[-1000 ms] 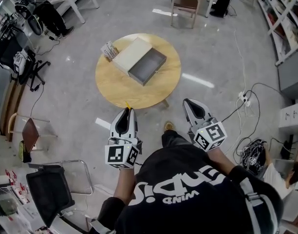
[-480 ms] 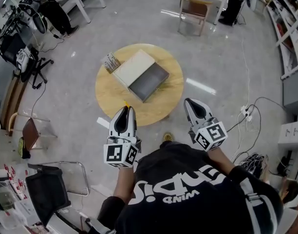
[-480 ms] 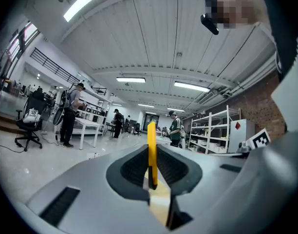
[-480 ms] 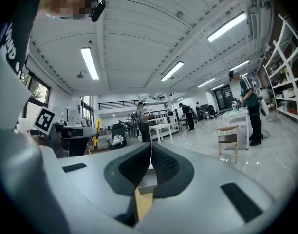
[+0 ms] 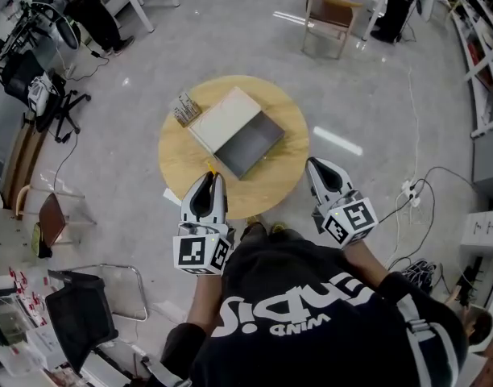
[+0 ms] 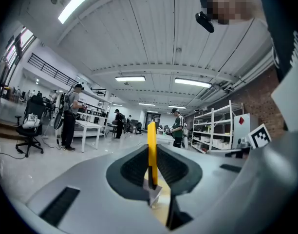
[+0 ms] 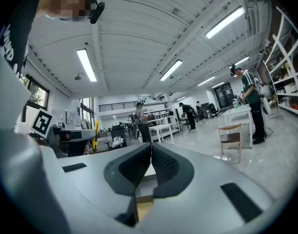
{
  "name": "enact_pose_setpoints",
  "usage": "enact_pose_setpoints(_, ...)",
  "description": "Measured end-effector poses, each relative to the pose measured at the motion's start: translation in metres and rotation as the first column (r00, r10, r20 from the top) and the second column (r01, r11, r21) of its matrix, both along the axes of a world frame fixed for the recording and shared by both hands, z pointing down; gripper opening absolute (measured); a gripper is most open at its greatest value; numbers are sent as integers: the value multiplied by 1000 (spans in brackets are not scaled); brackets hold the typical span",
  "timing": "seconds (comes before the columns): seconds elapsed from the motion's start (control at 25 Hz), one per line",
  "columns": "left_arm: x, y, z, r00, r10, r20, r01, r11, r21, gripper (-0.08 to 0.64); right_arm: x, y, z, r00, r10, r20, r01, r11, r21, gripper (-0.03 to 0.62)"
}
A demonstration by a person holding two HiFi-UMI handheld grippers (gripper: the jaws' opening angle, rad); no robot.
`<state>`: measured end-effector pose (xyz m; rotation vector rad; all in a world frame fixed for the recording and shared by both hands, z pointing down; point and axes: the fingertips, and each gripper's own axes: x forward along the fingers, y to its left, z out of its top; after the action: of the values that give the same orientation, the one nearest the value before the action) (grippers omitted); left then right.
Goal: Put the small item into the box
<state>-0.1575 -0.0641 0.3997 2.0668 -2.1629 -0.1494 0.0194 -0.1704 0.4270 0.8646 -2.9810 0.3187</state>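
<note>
An open grey box (image 5: 248,144) lies on a round wooden table (image 5: 182,156), and its white lid (image 5: 223,118) rests against its far-left side. My left gripper (image 5: 209,176) hovers at the table's near edge, shut on a thin yellow item (image 5: 209,169). In the left gripper view that yellow item (image 6: 152,133) stands upright as a narrow strip pinched in the left gripper (image 6: 152,152). My right gripper (image 5: 315,164) is off the table's near right edge. Its jaws are shut with nothing between them in the right gripper view (image 7: 151,152).
A small striped pack (image 5: 184,108) sits on the table left of the lid. A wooden chair (image 5: 330,11) stands beyond the table. An office chair (image 5: 79,313) is near left, and cables with a power strip (image 5: 408,189) lie on the floor at right.
The table and box have drawn nearer to both grippers over the last second. The left gripper keeps the yellow item, and neither gripper has changed its state.
</note>
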Motion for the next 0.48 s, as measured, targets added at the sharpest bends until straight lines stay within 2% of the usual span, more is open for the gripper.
enact_pose_setpoints(0.48, -34, -48, 5, 999, 54, -5, -54, 999, -3, 57, -31, -34, 1, 999, 51, 12, -51, 999, -8, 5)
